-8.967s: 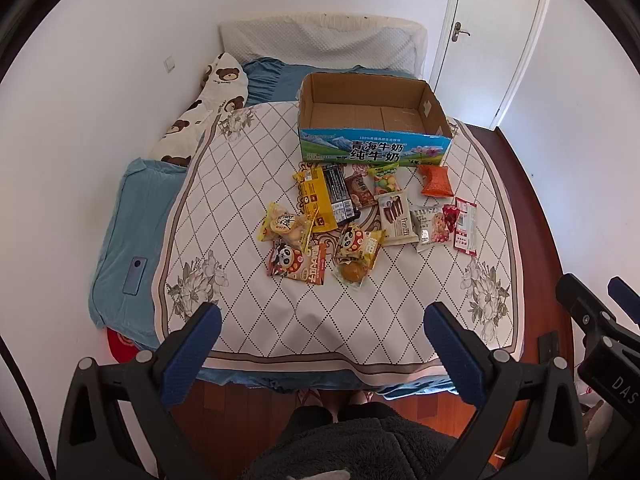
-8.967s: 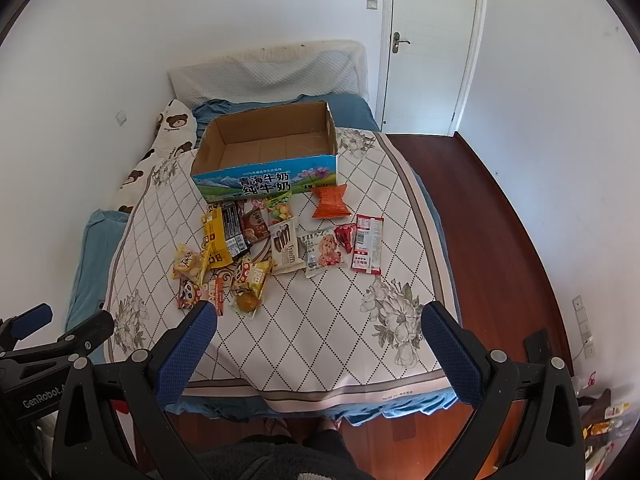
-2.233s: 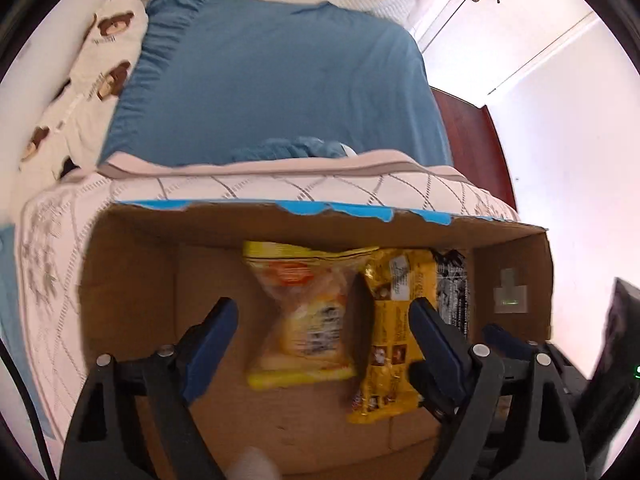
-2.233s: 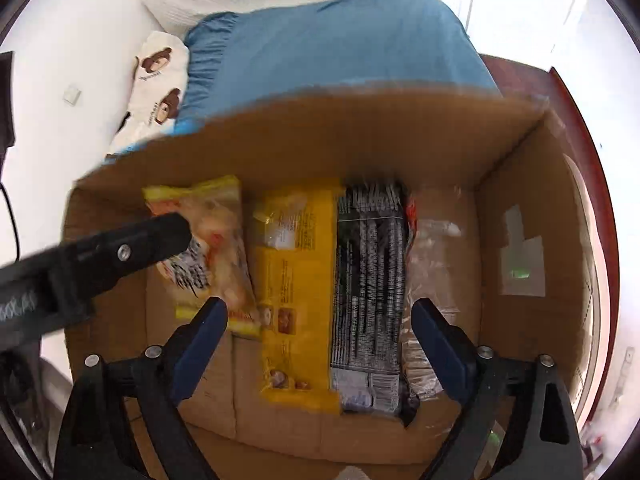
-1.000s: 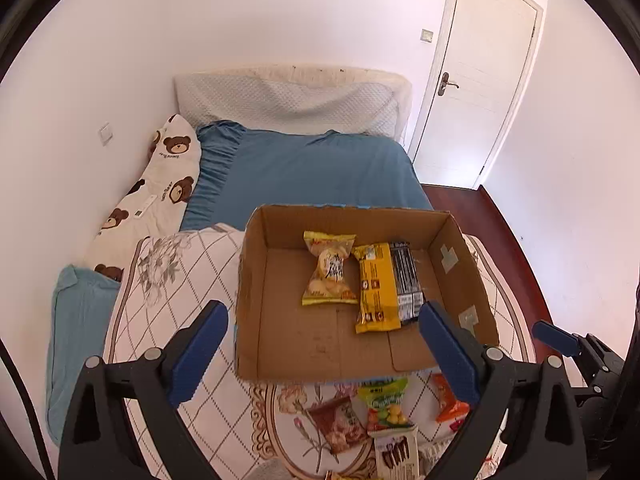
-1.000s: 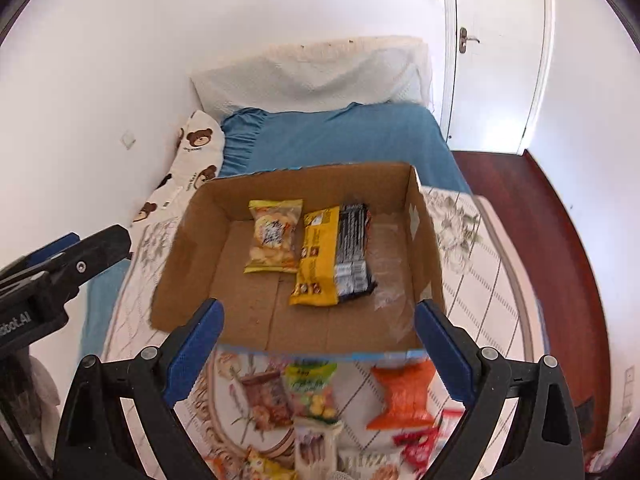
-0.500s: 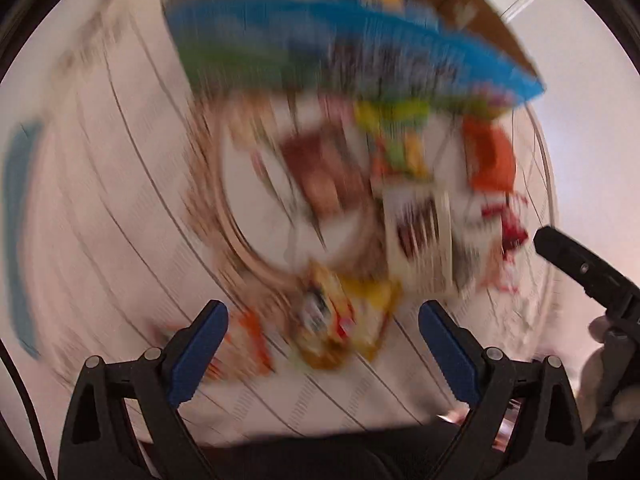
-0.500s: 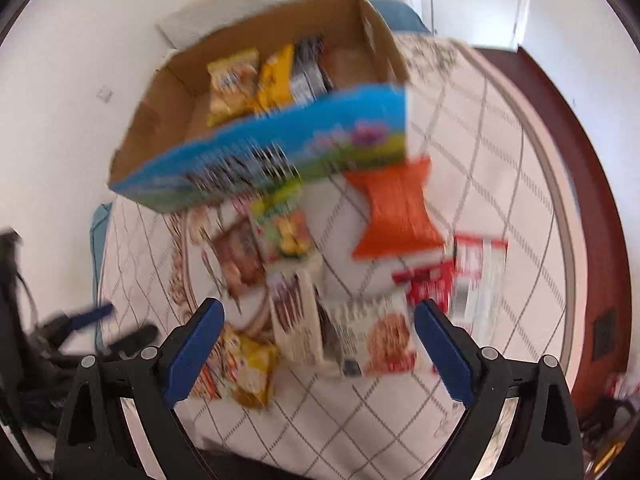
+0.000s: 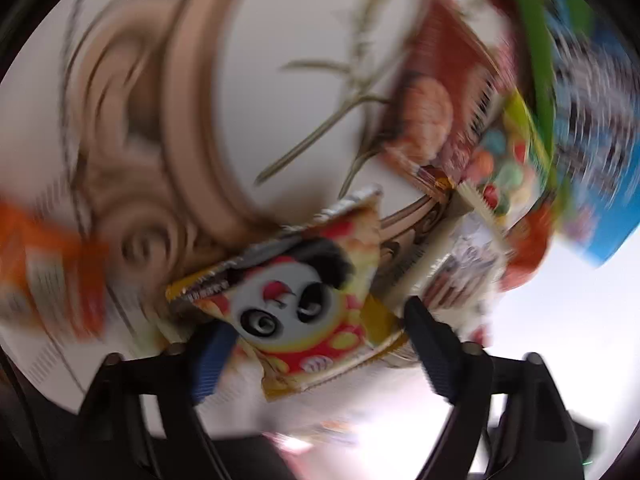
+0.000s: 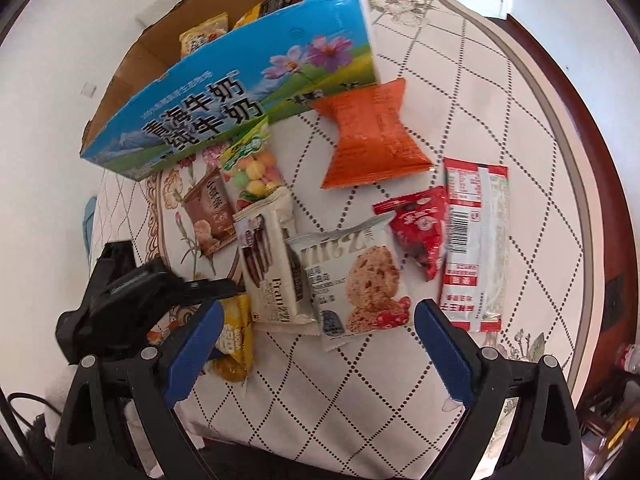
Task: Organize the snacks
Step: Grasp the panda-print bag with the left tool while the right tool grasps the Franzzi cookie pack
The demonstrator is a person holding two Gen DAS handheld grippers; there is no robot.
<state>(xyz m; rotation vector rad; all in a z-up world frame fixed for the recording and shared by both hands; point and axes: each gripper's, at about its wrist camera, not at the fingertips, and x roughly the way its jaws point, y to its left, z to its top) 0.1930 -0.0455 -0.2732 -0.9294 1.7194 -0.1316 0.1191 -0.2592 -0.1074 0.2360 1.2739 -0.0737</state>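
Note:
In the blurred left wrist view my left gripper (image 9: pixel 316 346) is open, its jaws astride a yellow-red panda snack bag (image 9: pixel 292 296) that lies on the cloth. In the right wrist view my right gripper (image 10: pixel 316 344) is open and empty, low over a white cookie packet (image 10: pixel 352 276) and a chocolate-stick packet (image 10: pixel 268 264). The left gripper's body (image 10: pixel 132 292) shows at the left there. The blue milk carton box (image 10: pixel 240 96) stands behind and holds a yellow bag (image 10: pixel 204 38). An orange bag (image 10: pixel 372 136), a candy bag (image 10: pixel 248 168) and a brown bag (image 10: pixel 210 210) lie before it.
A red packet (image 10: pixel 420 228) and a long red-white packet (image 10: pixel 476 240) lie at the right on the patterned cloth (image 10: pixel 500 100). The wooden floor (image 10: pixel 616 200) runs beyond the bed's right edge. A brown bag (image 9: pixel 436 120) and a candy bag (image 9: pixel 508 160) lie right of the panda bag.
Both grippers left the box, where they had placed snacks, and swung down to the loose packets. The left one has dropped close onto the panda bag; the right moved lower over the cookie packet.

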